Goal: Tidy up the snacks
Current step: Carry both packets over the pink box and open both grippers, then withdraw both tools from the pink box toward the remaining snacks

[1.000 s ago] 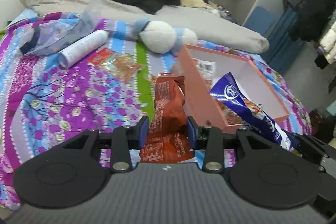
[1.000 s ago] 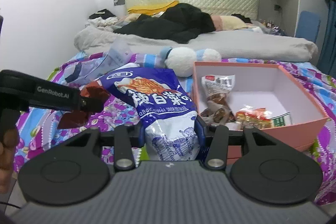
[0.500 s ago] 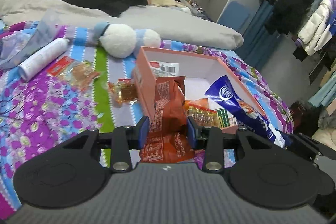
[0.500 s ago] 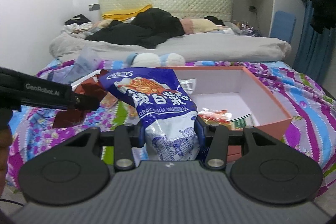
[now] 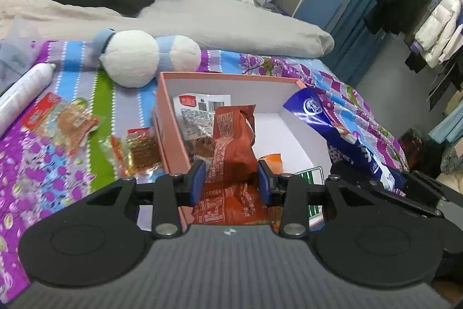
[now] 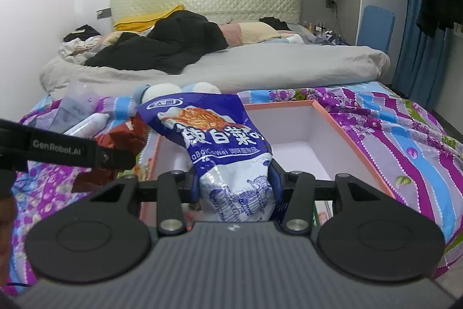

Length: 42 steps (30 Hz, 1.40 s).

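Snacks (image 5: 72, 122) litter the floral bedspread (image 5: 52, 173); each tool grips a packet above the box (image 5: 170, 118).

The black arm of the left gripper (image 6: 62, 148), seen from the right wrist, carries the white lettering "GenRobot.AI". The blue snack bag (image 6: 222, 144) shows large white Chinese characters reading "辣白菜味", with a smaller line beneath partly readable as "LaBaiCaiWei". Print on the orange packet (image 5: 231, 146) is too small to read
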Each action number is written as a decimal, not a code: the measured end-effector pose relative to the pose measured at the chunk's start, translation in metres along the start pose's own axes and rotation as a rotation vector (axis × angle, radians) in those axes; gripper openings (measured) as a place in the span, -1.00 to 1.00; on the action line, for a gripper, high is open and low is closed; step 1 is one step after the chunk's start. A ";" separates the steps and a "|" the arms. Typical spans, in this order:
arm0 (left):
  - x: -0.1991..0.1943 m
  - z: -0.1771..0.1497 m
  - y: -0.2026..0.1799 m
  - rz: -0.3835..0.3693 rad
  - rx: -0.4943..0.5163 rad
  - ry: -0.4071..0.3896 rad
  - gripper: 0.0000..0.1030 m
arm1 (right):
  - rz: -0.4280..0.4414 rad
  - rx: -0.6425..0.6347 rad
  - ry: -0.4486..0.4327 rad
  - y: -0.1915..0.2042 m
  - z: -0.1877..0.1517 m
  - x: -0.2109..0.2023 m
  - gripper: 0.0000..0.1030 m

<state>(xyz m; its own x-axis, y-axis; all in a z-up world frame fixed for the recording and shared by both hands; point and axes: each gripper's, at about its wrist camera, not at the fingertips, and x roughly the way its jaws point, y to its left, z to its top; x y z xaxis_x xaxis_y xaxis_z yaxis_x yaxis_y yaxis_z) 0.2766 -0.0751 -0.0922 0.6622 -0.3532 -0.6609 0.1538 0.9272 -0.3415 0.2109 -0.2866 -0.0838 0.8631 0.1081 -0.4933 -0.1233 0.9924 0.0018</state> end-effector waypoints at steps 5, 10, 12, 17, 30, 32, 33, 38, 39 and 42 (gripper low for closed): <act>0.035 0.019 -0.001 -0.003 0.006 0.027 -0.15 | -0.002 0.018 0.026 -0.014 0.007 0.031 -0.06; 0.068 0.031 0.000 0.001 0.018 0.059 -0.15 | -0.004 0.039 0.058 -0.025 0.006 0.061 -0.06; 0.082 0.034 0.002 0.001 0.022 0.076 -0.15 | -0.004 0.051 0.072 -0.029 0.005 0.073 -0.06; 0.105 0.035 0.004 0.005 0.034 0.115 -0.15 | -0.006 0.080 0.109 -0.040 -0.001 0.100 -0.06; 0.096 0.035 0.006 0.017 0.065 0.094 0.12 | -0.022 0.123 0.145 -0.049 -0.012 0.112 0.42; 0.084 0.034 0.004 0.016 0.066 0.079 0.12 | -0.017 0.126 0.134 -0.049 -0.010 0.103 0.42; 0.077 0.033 0.003 0.014 0.066 0.069 0.12 | -0.012 0.130 0.128 -0.049 -0.009 0.098 0.42; 0.037 0.025 -0.005 0.003 0.072 0.025 0.12 | 0.001 0.123 0.091 -0.041 -0.006 0.066 0.42; 0.029 0.023 -0.006 0.002 0.075 0.019 0.12 | 0.005 0.121 0.082 -0.038 -0.006 0.058 0.42; 0.005 0.014 -0.008 -0.004 0.076 0.000 0.12 | 0.012 0.114 0.064 -0.029 -0.006 0.038 0.42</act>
<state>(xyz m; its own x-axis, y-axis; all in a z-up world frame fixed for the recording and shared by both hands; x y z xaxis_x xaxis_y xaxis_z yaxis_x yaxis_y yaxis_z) 0.2885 -0.0827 -0.0831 0.6617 -0.3567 -0.6594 0.2115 0.9326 -0.2923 0.2447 -0.3119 -0.1083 0.8287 0.1196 -0.5468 -0.0737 0.9917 0.1052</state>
